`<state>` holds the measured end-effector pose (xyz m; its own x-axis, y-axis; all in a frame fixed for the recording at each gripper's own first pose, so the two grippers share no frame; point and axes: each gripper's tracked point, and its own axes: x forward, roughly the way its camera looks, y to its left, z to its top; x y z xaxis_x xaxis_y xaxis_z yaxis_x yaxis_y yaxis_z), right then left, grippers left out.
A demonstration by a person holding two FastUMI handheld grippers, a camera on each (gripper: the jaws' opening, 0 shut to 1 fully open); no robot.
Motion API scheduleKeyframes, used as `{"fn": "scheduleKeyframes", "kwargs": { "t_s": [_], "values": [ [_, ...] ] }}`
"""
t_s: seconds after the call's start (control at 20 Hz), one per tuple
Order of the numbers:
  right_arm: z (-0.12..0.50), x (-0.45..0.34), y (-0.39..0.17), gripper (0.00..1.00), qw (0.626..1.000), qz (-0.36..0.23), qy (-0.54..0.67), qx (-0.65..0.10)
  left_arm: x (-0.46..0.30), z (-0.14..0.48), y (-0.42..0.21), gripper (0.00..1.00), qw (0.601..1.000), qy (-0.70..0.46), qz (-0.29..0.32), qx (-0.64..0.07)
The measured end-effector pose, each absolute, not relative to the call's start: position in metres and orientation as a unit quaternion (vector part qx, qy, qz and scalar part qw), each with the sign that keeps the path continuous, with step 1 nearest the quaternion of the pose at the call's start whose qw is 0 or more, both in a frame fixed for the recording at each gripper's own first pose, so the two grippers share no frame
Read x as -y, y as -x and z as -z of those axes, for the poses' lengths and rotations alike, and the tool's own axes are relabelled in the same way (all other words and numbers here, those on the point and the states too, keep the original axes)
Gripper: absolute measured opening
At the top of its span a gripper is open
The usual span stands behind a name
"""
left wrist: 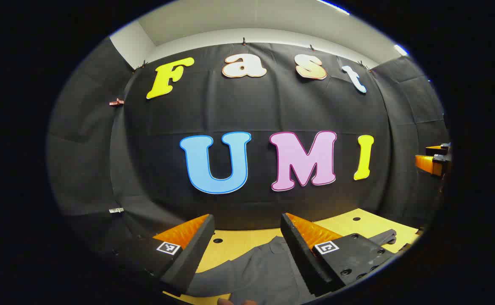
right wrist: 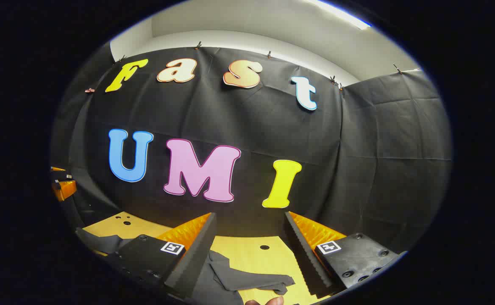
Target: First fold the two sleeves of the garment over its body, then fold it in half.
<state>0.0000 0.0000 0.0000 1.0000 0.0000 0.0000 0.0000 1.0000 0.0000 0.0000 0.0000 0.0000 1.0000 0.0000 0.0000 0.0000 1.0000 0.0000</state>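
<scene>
Left tongs: the left tongs hang above the desk with their two fingers spread wide, nothing between them; they are lifted clear of the cloth.

Right tongs: the right tongs are likewise spread wide and hold nothing, raised over the desk. In the left gripper view they also appear far off at the right edge.

Garment: a dark grey garment lies flat on the desk below both tongs. In the left gripper view its body runs under the gap between the fingers, and one sleeve reaches out past the right-hand finger (the collar seems to sit near the top of the body, though it is hard to make out). In the right gripper view a crumpled sleeve end lies spread on the bare wood between the fingers.

Desk: a pale yellow wooden desk with small round holes in it, set against the booth's black cloth wall.

Hand: fingertips peek in at the bottom edge of the right gripper view.
</scene>
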Motion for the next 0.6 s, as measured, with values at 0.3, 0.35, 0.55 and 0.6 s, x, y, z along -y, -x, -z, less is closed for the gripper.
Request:
{"fn": "scheduleKeyframes", "kwargs": {
  "t_s": [0.3,0.35,0.55,0.6],
  "values": [
    [-0.004,0.003,-0.012,0.97,1.0,-0.007,-0.011,0.003,0.007,-0.002,-0.007,0.99,1.0,-0.002,0.0,0.001],
    [-0.004,0.003,-0.015,1.0,1.0,-0.009,-0.011,0.003,0.008,-0.003,-0.009,0.99,1.0,-0.003,0.0,0.0],
    [0.003,0.009,-0.019,1.0,1.0,-0.01,-0.007,-0.003,0.016,-0.003,-0.014,0.99,1.0,-0.001,0.002,-0.002],
    [0.004,0.009,-0.02,0.97,1.0,-0.01,-0.006,-0.005,0.018,-0.003,-0.016,0.99,1.0,-0.002,0.003,-0.002]
  ]
}}
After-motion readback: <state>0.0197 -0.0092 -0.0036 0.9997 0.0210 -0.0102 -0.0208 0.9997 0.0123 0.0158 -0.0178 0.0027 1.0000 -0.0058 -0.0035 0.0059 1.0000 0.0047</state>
